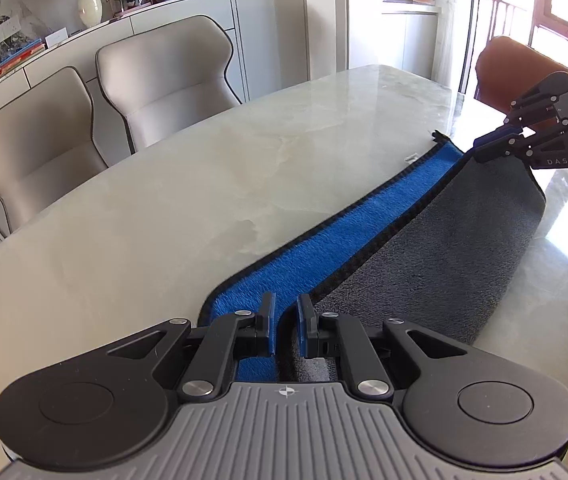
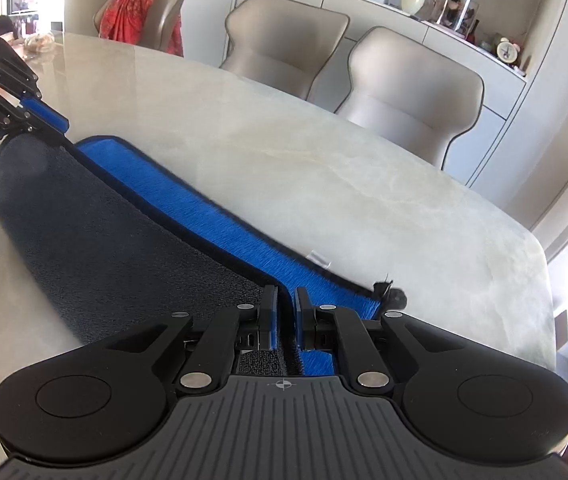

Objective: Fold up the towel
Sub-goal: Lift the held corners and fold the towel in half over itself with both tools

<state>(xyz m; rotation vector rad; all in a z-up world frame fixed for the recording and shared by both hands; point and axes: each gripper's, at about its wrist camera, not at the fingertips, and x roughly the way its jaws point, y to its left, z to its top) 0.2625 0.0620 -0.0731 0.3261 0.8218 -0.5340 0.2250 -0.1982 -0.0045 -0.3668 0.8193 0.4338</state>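
Note:
A towel (image 1: pixel 436 248), grey on one face and blue on the other with a black hem, lies on the marble table (image 1: pixel 164 200), its near edge folded over so the grey face is up and a blue strip shows along the far side. My left gripper (image 1: pixel 285 312) is shut on the towel's hem at one corner. My right gripper (image 2: pixel 284 304) is shut on the hem at the other corner of the same edge; the towel (image 2: pixel 96 232) stretches between them. Each gripper shows in the other's view: the right gripper (image 1: pixel 484 148) and the left gripper (image 2: pixel 58 124).
Two beige chairs (image 1: pixel 164 80) stand at the table's far side before a sideboard with a vase (image 1: pixel 90 4) and ornaments. An orange-draped chair (image 2: pixel 140 12) is at the table's end. A small white label (image 2: pixel 318 258) sticks out of the hem.

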